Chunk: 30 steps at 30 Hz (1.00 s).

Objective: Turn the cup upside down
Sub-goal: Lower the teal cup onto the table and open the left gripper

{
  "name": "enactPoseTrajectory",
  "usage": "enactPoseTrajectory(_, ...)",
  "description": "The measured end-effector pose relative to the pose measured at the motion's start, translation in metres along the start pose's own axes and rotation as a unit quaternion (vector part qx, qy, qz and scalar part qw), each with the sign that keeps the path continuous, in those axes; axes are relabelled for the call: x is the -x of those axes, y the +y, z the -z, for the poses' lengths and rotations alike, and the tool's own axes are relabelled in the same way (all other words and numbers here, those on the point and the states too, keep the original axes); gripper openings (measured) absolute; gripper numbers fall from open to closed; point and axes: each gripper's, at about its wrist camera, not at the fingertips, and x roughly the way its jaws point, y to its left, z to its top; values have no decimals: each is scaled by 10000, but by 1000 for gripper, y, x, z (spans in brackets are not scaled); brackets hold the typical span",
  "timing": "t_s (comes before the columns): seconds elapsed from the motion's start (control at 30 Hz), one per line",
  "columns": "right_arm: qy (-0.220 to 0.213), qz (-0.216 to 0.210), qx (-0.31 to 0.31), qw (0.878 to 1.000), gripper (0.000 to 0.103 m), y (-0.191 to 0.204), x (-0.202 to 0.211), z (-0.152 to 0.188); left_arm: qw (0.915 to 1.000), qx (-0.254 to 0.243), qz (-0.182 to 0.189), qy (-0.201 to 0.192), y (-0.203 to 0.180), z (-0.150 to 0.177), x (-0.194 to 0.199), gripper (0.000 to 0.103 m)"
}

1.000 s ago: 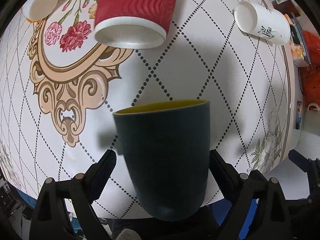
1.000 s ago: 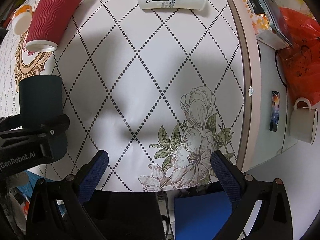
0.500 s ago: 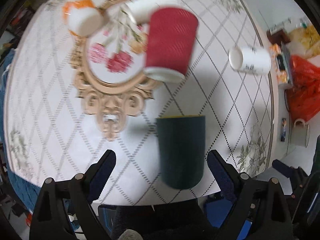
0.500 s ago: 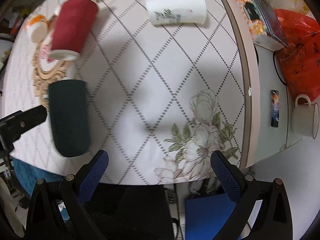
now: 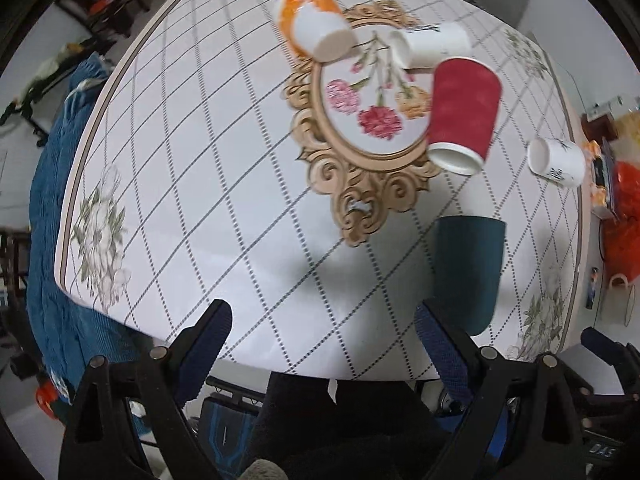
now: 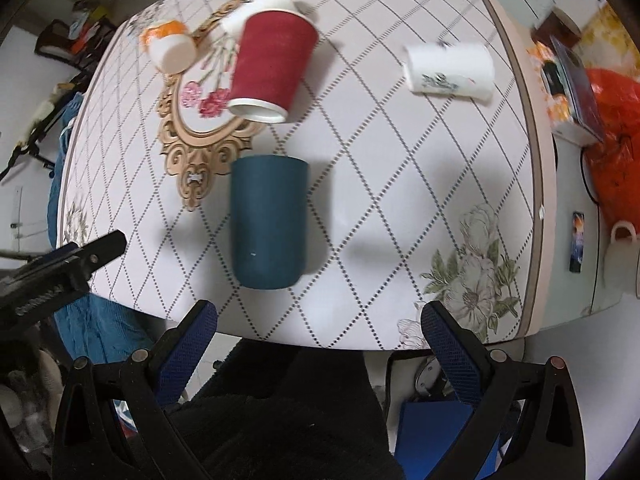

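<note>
A dark teal cup [image 5: 468, 272] [image 6: 269, 224] stands upside down on the white patterned table [image 5: 240, 184], mouth on the cloth, near the front edge. My left gripper [image 5: 324, 332] is open and empty, pulled back from the table, with the cup beside its right finger. My right gripper [image 6: 318, 324] is open and empty, held back over the front edge, with the cup just beyond its left finger. The left gripper's finger shows at the left of the right wrist view [image 6: 68, 256].
A red ribbed paper cup [image 5: 464, 114] [image 6: 272, 66] stands mouth down behind the teal cup. A white printed cup [image 5: 558, 162] [image 6: 450, 70], another white cup [image 5: 430, 46] and an orange-and-white cup [image 5: 316, 24] lie on their sides. A side surface holds a mug [image 6: 624, 256] and orange bag [image 6: 612, 120].
The left gripper has let go of the teal cup and drawn back and to the left. Both grippers have pulled away from the table, so the cups look smaller. The cup stays upside down.
</note>
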Motion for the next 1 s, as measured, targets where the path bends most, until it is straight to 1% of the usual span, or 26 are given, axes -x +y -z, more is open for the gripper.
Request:
enactPoseTrajectory(0.13, 46, 27, 182, 9998, 103, 10, 1, -4, 9998, 184, 10, 18, 13, 6, -4, 93)
enactPoseTrajectory(0.33, 70, 382, 789, 9961, 103, 25, 6, -15, 9988, 454, 107, 127, 30, 11, -16, 93)
enactPoseTrajectory(0.43, 59, 614, 1170, 9912, 103, 33, 10, -22, 9983, 530, 169, 154, 37, 11, -21, 99)
enactPoseTrajectory(0.5, 100, 852, 1605, 9833, 103, 43, 11, -25, 9982, 560, 156, 130, 41, 11, -23, 99)
enactPoseTrajectory(0.53, 85, 1015, 1918, 9761, 103, 51, 12, -25, 9981, 572, 165, 129, 42, 12, -24, 99)
enactPoseTrajectory(0.6, -44, 1297, 2582, 9573, 103, 65, 13, -24, 9980, 606, 156, 104, 45, 12, -27, 99)
enactPoseTrajectory(0.63, -120, 1438, 2937, 9450, 103, 73, 13, -22, 9979, 618, 158, 94, 46, 12, -29, 99)
enactPoseTrajectory(0.7, -295, 1764, 3830, 9063, 103, 89, 11, -17, 9977, 636, 163, 153, 47, 12, -35, 99)
enactPoseTrajectory(0.73, -324, 1941, 4343, 8790, 103, 98, 7, -13, 9977, 635, 169, 189, 46, 12, -39, 99)
enactPoseTrajectory(0.8, -401, 2319, 5109, 8268, 103, 109, -1, -5, 9977, 611, 162, 245, 43, 12, -46, 99)
enactPoseTrajectory(0.83, -428, 2538, 5499, 7946, 103, 113, -7, 0, 9977, 594, 150, 279, 41, 13, -50, 99)
enactPoseTrajectory(0.87, -446, 2810, 5961, 7508, 103, 117, -17, 7, 9977, 583, 152, 302, 40, 13, -53, 99)
enactPoseTrajectory(0.9, -455, 2990, 6306, 7147, 103, 118, -24, 12, 9977, 572, 149, 328, 39, 14, -56, 99)
enactPoseTrajectory(0.93, -455, 3166, 6716, 6683, 103, 119, -32, 20, 9977, 562, 138, 359, 37, 15, -61, 99)
enactPoseTrajectory(0.97, -422, 3272, 7053, 6274, 103, 119, -39, 28, 9976, 563, 133, 376, 36, 15, -64, 99)
enactPoseTrajectory(1.0, -397, 3335, 7301, 5952, 103, 117, -45, 34, 9975, 567, 130, 397, 36, 15, -67, 99)
